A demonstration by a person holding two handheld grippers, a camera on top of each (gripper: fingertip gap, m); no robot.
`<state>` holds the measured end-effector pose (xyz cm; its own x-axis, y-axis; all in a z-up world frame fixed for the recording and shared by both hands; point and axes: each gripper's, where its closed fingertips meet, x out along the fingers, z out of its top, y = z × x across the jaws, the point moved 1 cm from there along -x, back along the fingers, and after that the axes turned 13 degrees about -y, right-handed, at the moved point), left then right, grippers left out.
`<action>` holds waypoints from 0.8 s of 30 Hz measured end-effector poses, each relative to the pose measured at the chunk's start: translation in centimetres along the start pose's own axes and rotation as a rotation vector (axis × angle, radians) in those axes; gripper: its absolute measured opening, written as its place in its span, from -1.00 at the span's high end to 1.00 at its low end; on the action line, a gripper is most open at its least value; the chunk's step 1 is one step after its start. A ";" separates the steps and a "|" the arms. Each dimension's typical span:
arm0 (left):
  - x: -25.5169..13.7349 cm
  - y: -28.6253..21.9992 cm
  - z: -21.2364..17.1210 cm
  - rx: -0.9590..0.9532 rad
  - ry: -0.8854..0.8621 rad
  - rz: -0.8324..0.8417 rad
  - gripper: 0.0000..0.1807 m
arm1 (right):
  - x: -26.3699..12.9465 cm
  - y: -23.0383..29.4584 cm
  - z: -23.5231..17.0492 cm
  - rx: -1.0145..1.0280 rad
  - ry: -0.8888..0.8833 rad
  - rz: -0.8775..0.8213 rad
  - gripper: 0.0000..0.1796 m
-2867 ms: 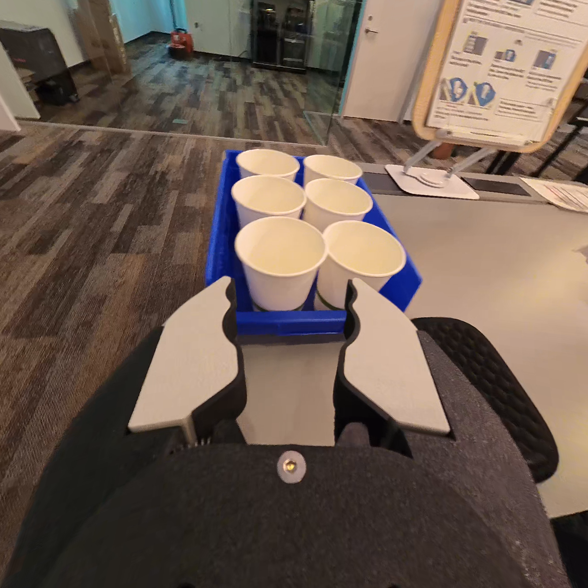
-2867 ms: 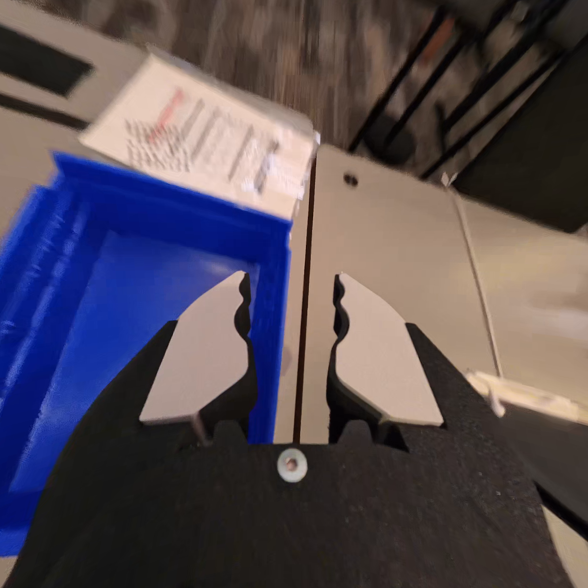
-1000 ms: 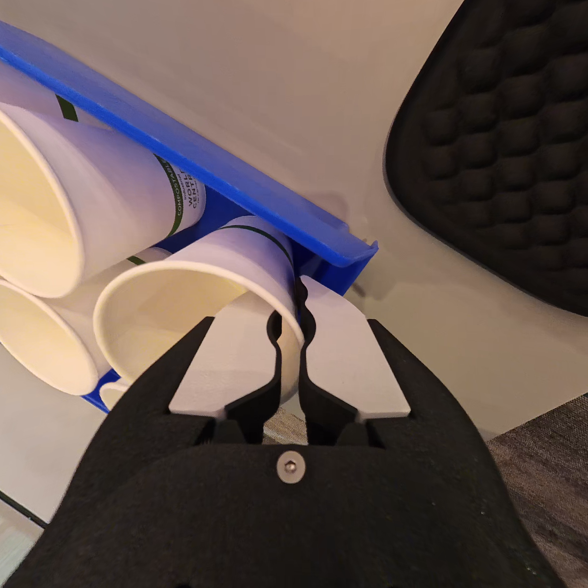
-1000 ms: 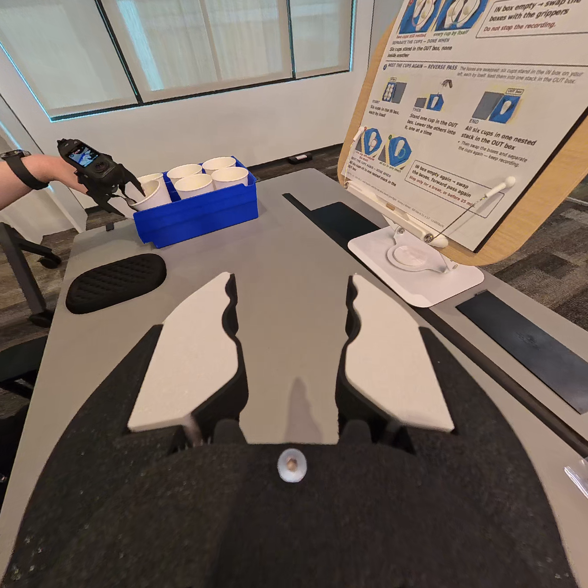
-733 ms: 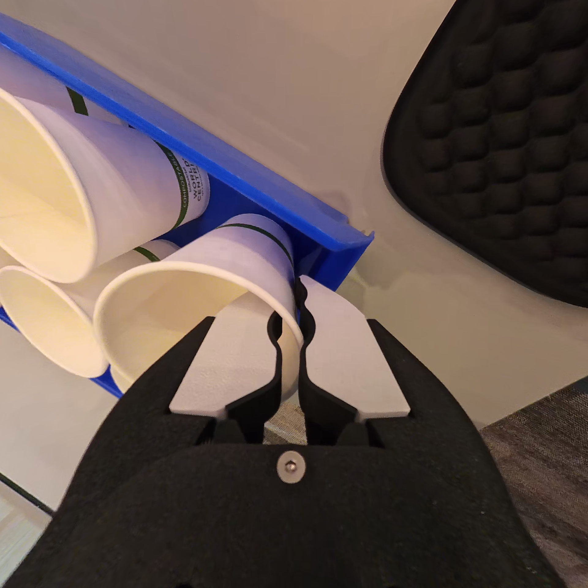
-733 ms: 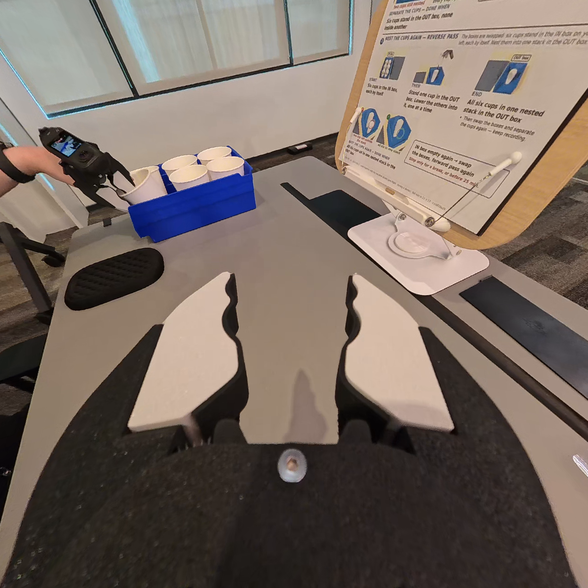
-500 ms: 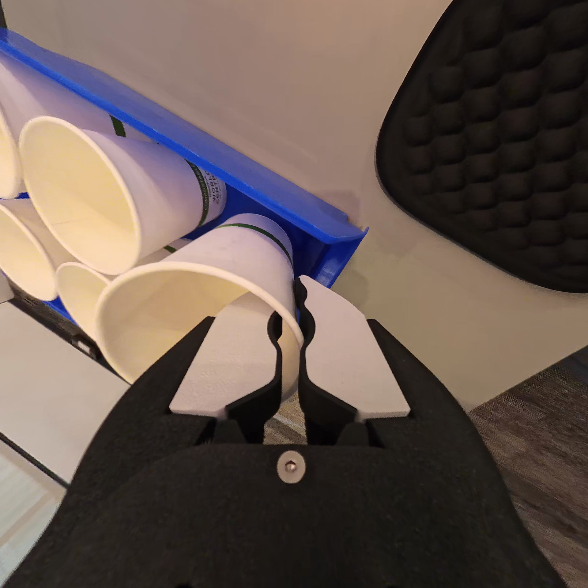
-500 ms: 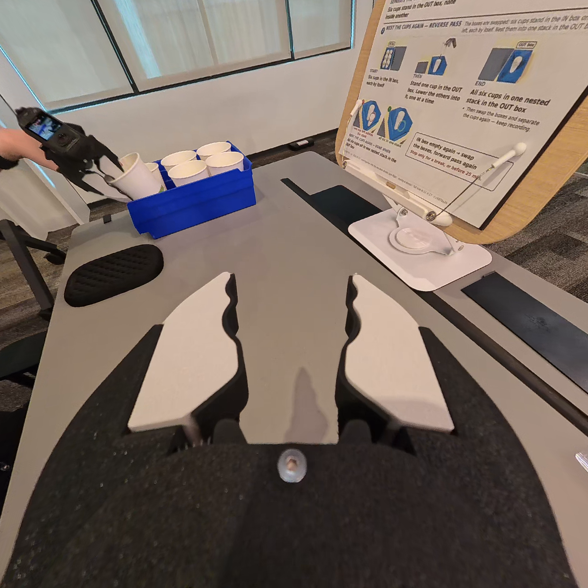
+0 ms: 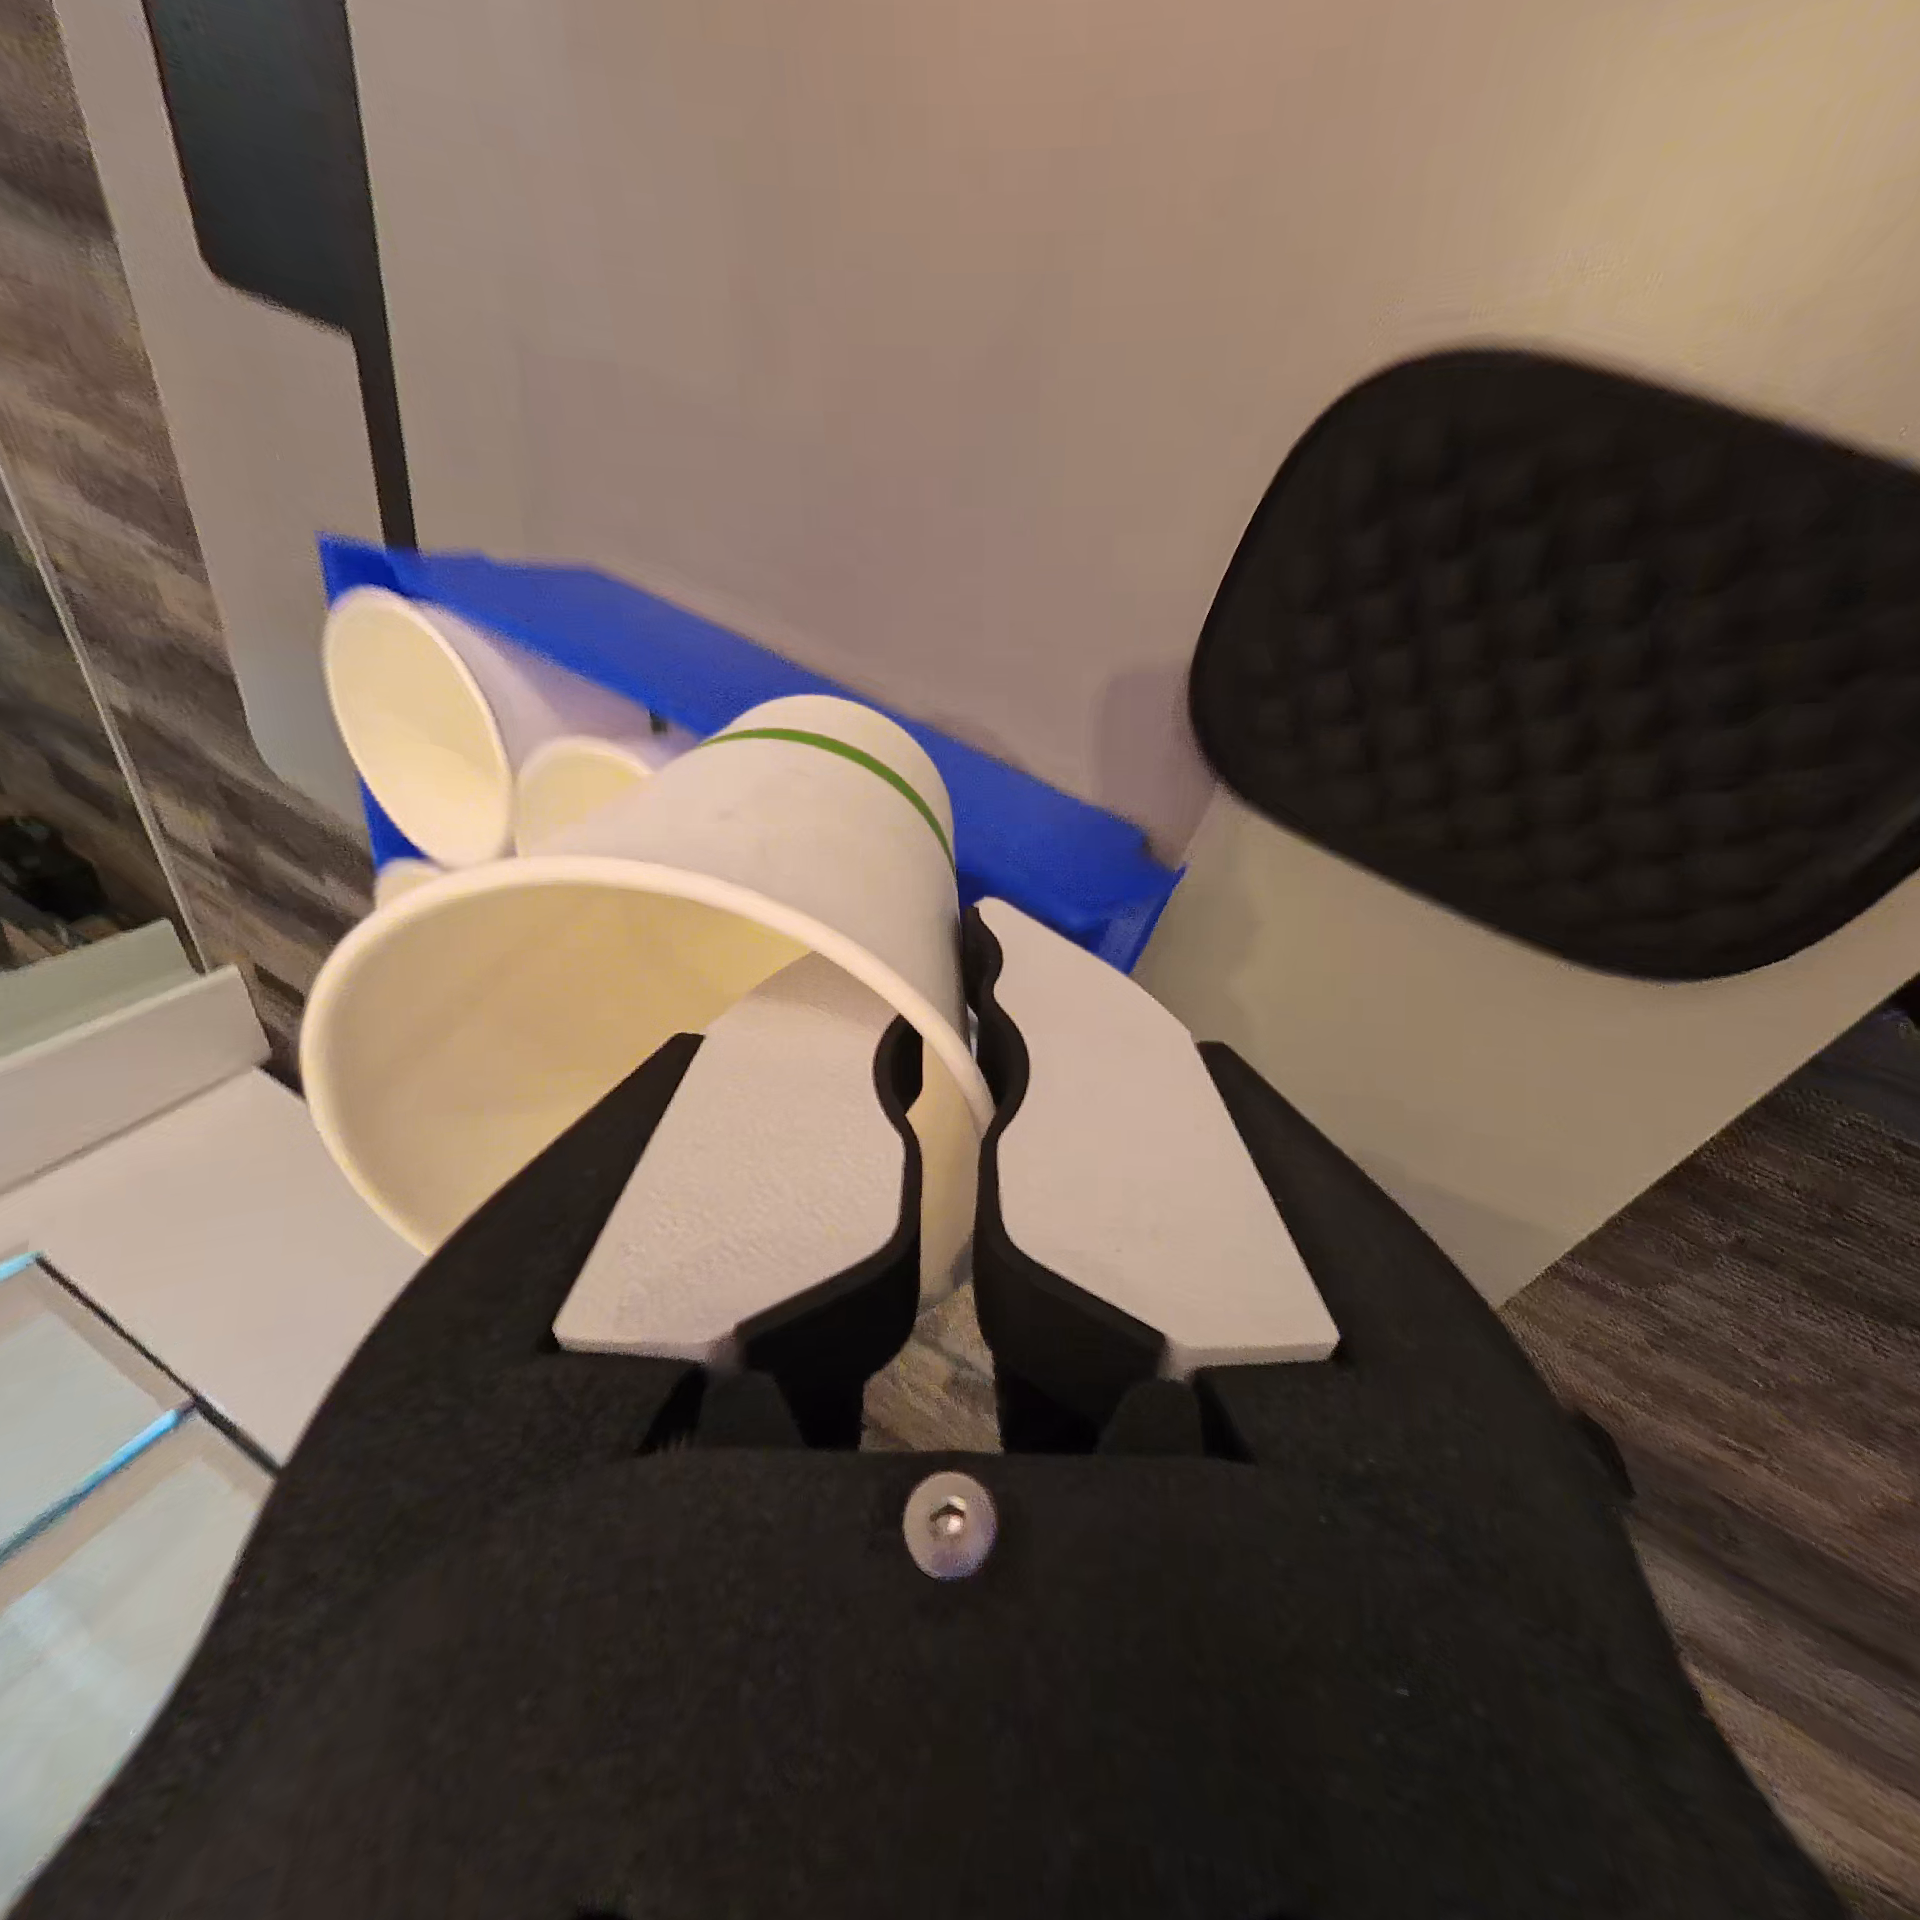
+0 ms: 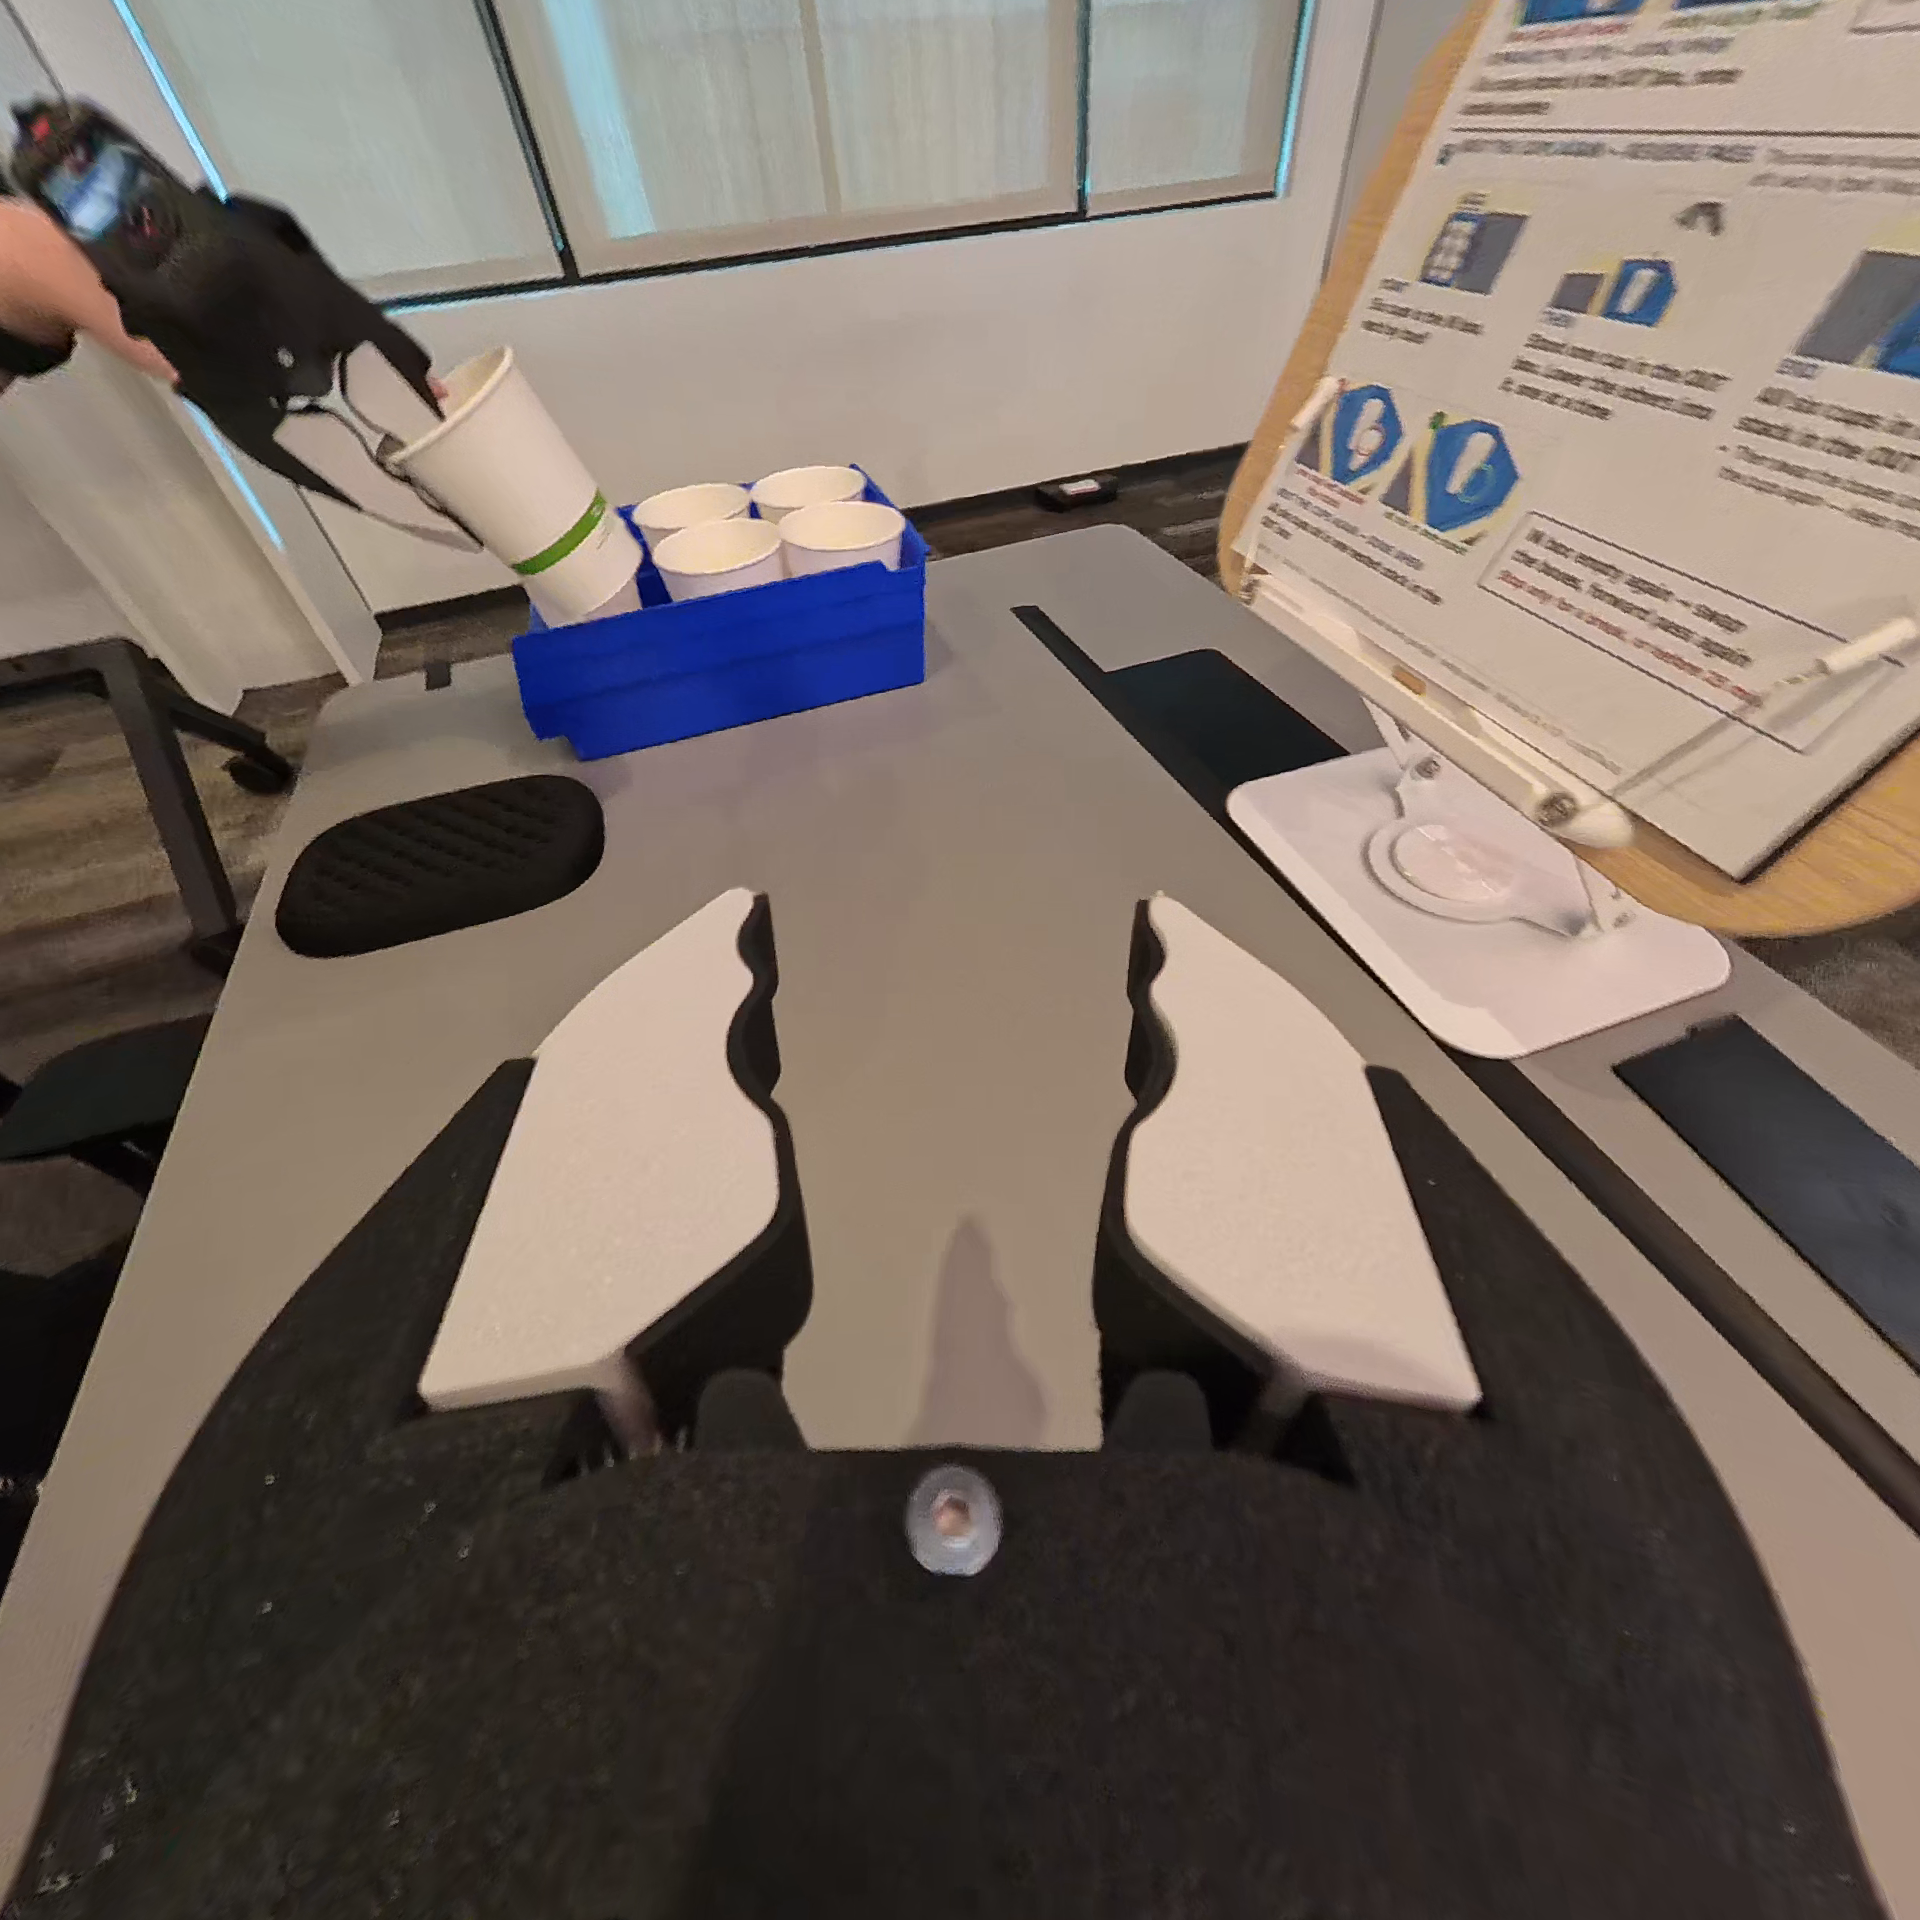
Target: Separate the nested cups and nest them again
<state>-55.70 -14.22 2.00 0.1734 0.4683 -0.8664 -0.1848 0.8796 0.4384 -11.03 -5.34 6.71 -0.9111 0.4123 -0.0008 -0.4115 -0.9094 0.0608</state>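
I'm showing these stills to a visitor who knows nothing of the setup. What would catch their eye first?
Probably the white paper cup, tilted and lifted at the near left corner of the blue bin, its rim pinched by the left gripper. Next, the four cups standing upright in that bin at the table's far end. The right gripper hangs open over bare grey table.

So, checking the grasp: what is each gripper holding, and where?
Left gripper pinches the paper cup by its rim wall; right gripper holds nothing.
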 end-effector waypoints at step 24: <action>0.9 -9.4 28.4 0.497 -0.508 -0.331 0.97 | 8.2 15.9 -1.3 -0.197 0.014 0.538 -0.05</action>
<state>-26.34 -19.67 3.94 0.5872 0.0506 -0.8079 0.3875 0.8587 0.3354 -25.07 -16.53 6.41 -0.9932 -0.1113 -0.0344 0.1148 -0.9847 -0.1307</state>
